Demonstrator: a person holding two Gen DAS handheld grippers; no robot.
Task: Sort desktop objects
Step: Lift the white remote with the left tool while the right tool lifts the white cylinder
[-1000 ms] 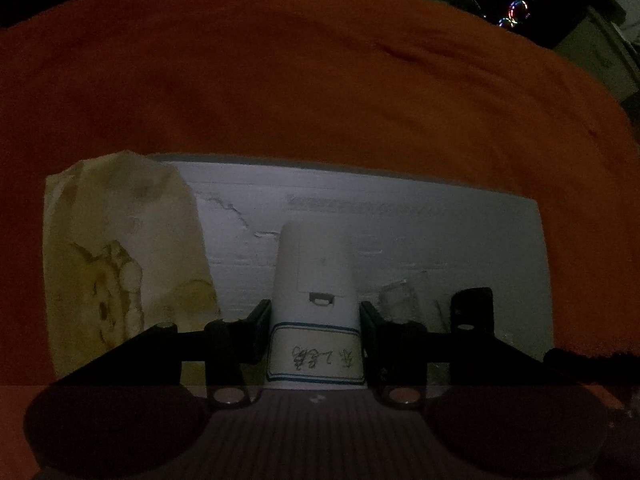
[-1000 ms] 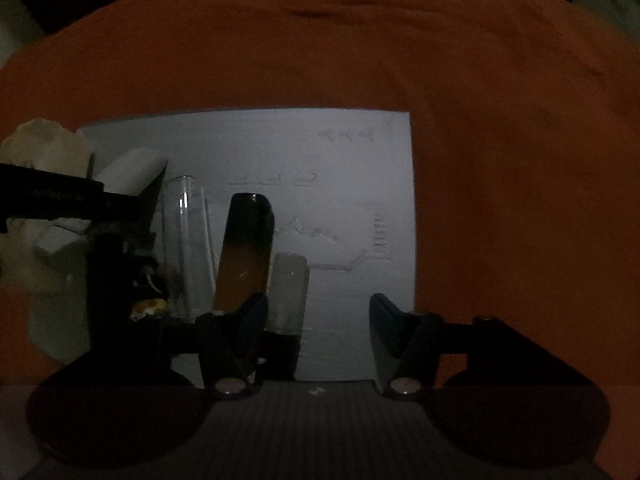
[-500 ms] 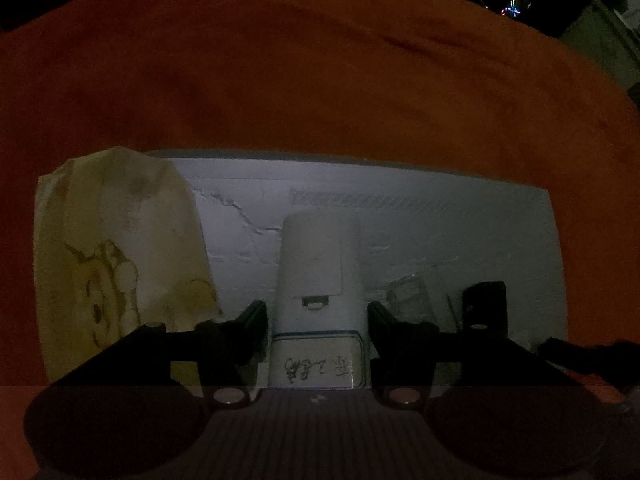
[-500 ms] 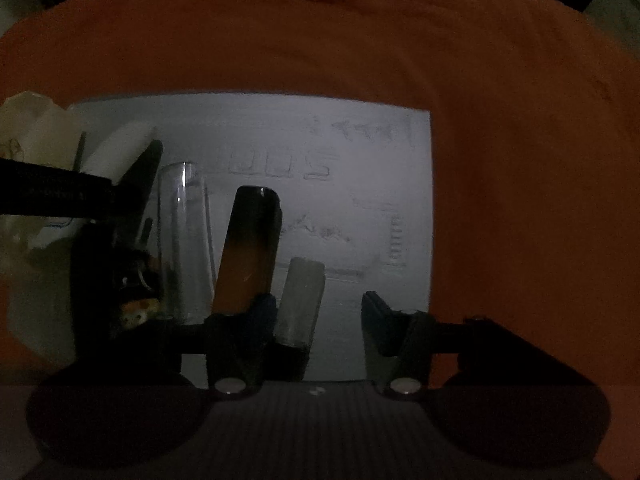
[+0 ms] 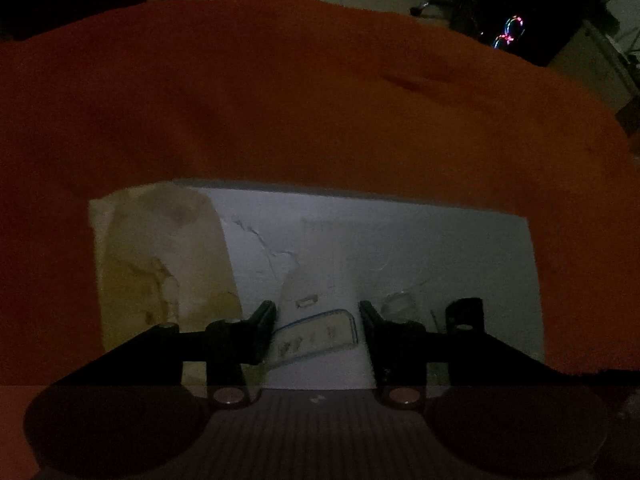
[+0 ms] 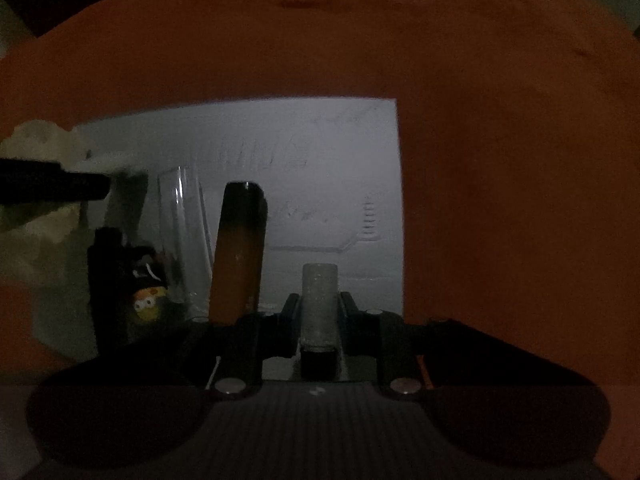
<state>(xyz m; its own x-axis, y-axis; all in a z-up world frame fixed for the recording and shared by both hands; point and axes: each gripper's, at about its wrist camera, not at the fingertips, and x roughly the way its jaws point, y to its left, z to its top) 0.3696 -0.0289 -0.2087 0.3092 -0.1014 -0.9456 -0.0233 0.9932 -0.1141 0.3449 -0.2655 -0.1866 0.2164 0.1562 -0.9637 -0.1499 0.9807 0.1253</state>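
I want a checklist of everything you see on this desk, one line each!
Surface: orange cloth under a white foam board.
Job's things: white labelled device; grey cylinder; amber-black stick; clear tube.
Clutter: yellowish cartoon bag; small cartoon figure.
Tools: left tool open around the device; right tool shut on the cylinder.
Cables: nothing seen.
Surroundings: dark room, coloured lights.

obstacles: amber tube (image 6: 240,248), clear tube (image 6: 184,240) left | right: open cloth (image 6: 500,200)
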